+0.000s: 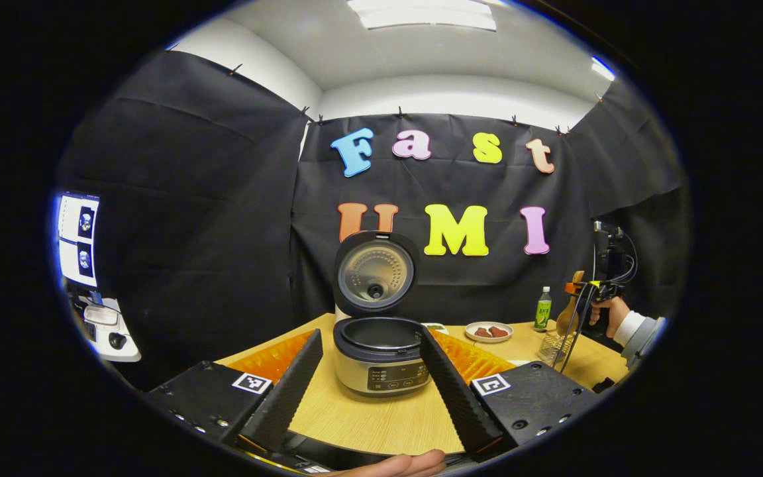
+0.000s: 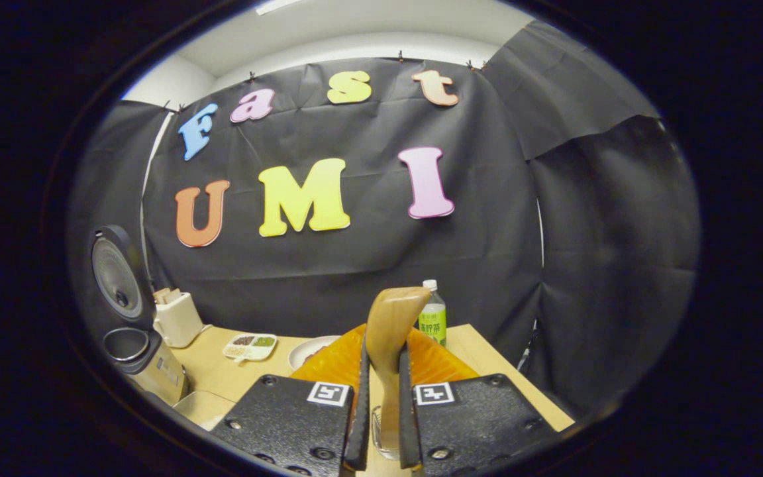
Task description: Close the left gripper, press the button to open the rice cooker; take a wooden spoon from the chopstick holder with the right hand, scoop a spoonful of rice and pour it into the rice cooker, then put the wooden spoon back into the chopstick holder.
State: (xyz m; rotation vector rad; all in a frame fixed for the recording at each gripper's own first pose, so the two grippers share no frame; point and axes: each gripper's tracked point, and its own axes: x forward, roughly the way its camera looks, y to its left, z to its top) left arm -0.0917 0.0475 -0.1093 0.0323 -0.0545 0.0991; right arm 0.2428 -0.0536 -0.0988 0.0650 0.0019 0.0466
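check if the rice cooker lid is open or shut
Open. In the left gripper view the rice cooker has its lid standing upright behind the pot, its inner plate facing the camera, and the pot's rim uncovered.

— Any writing you can read from there?
— None I can make out. The label on the bottle (image 2: 432, 318), right of centre, is too small. The rice cooker (image 1: 381, 371) panel marks, lower centre, blur. The square coded tags (image 1: 252, 382) carry patterns, no letters.
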